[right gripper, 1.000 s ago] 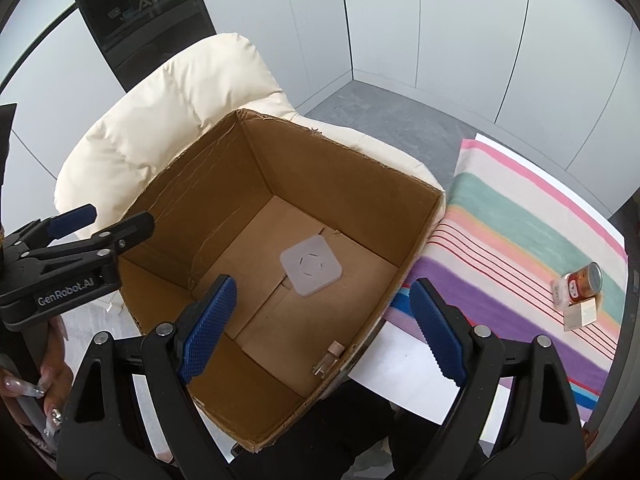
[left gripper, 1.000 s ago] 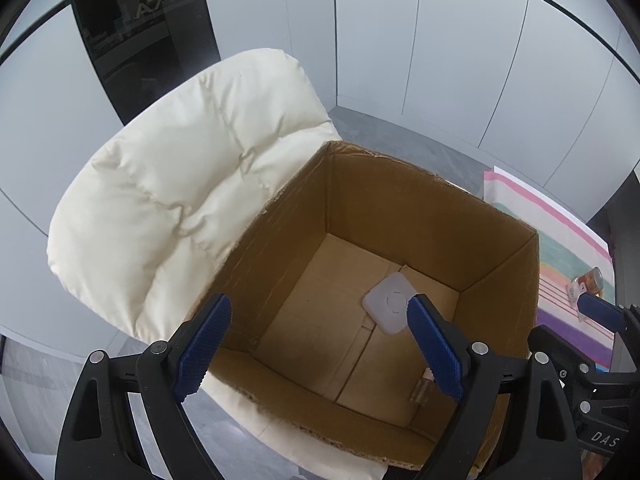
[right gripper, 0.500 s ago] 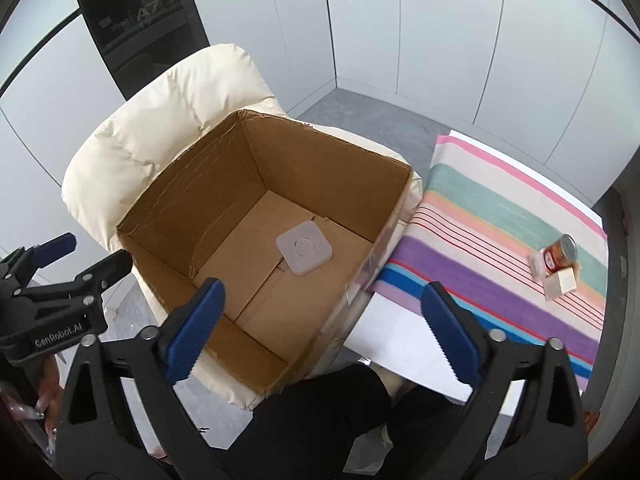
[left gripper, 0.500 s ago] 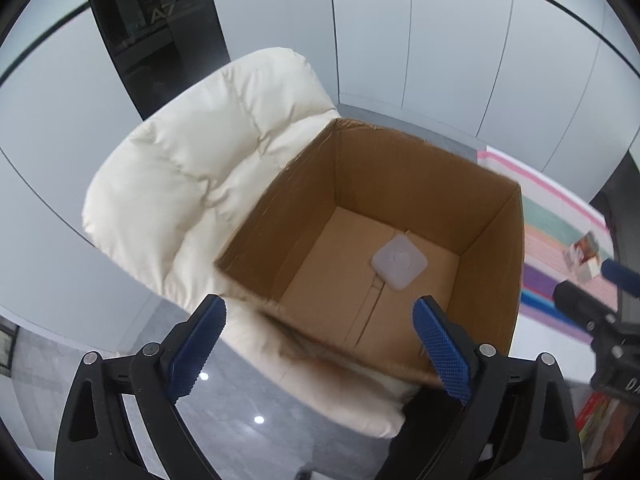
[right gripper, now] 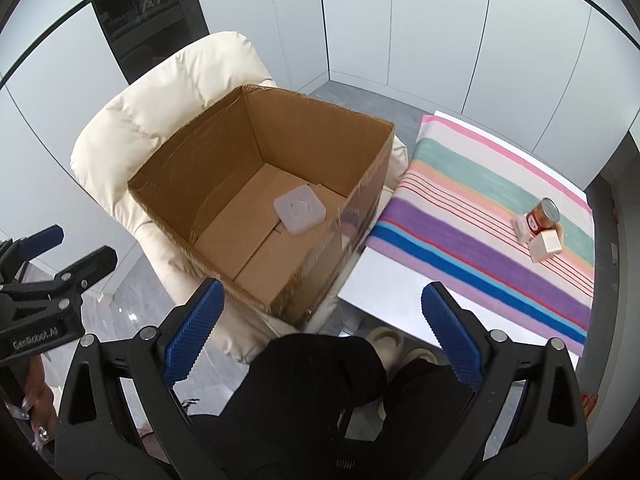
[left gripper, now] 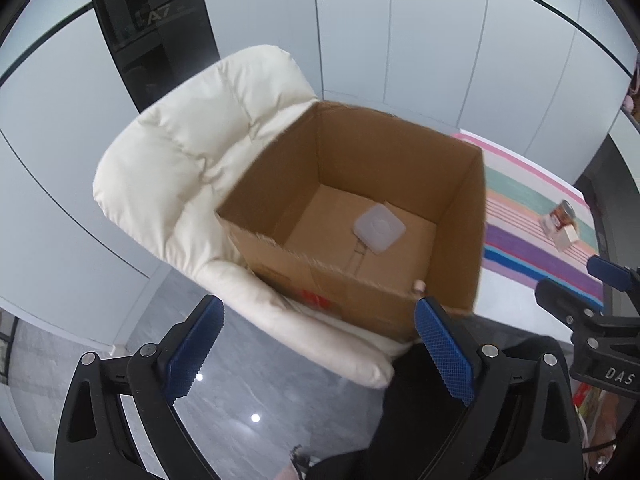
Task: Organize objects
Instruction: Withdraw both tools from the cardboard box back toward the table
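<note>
Left gripper (left gripper: 316,350): fingers spread wide, nothing between them; they have just been opening. Right gripper (right gripper: 322,330): the same, wide, just been opening, empty.

Both hang over the person's dark-clad lap, near side of the cardboard box (right gripper: 256,148), which sits on a cream padded chair (right gripper: 160,92). On the box floor lies a pale square device (right gripper: 300,209); a small pale thing (left gripper: 419,286) peeks over the near wall, too little of it shows to name.

To the right, far corner of the desk (right gripper: 384,292) on a striped cloth (right gripper: 460,220): a red jar (right gripper: 542,214) touching a small cream cube (right gripper: 547,245) and a flat white packet. These look like the next to go.

Judgement: the right gripper is nearer; take one item at a time, straddling it squarely, the jar tilted so likely to roll.

Writing: "A7" on the dark panel (right gripper: 132,12); "GenRobot.AI" on the left gripper body; "DAS" on the right one.
</note>
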Demonstrator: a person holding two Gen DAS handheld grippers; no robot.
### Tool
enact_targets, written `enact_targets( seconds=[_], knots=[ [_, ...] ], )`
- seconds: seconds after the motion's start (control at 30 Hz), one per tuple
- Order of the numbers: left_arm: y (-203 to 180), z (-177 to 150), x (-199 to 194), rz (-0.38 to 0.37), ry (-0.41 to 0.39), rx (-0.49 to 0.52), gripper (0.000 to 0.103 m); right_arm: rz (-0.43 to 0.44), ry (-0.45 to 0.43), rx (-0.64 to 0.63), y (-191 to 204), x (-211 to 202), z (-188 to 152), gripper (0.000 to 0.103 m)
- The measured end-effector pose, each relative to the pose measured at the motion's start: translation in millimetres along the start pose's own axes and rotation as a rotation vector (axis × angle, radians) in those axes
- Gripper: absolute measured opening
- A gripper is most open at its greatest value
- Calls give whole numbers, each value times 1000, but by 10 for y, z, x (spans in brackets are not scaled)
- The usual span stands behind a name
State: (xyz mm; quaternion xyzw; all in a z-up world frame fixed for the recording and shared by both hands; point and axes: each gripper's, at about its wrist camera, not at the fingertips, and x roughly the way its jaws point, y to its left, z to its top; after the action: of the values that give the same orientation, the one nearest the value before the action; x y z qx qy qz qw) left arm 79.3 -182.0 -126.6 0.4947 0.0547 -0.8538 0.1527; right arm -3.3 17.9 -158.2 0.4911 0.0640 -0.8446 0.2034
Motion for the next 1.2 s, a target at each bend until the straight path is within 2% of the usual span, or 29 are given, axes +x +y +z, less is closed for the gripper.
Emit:
enact_targets(
  seconds=[0.17,0.37,0.5,0.67,0.87,1.2],
  knots=[
    [-29,-146,-43,-22,-17,-2,97,24,10,6,-4,-64,-143,100],
    [30,-144,60,-39,-22,-40,97,26,1,1,0,-94,-203,100],
    [-39,-141,59,-56,-47,-15,97,27,-4,10,-61,-127,-236,100],
    [-185,-106,159,-74,-43,20,97,18,-17,34,-191,-181,-264,100],
    [-488,-16,189,-94,-55,77,97,-26,-42,95,-517,-277,-326,100],
    [-1247,110,169,-180,-65,193,97,-120,-56,239,-1340,-498,-528,100]
  ],
)
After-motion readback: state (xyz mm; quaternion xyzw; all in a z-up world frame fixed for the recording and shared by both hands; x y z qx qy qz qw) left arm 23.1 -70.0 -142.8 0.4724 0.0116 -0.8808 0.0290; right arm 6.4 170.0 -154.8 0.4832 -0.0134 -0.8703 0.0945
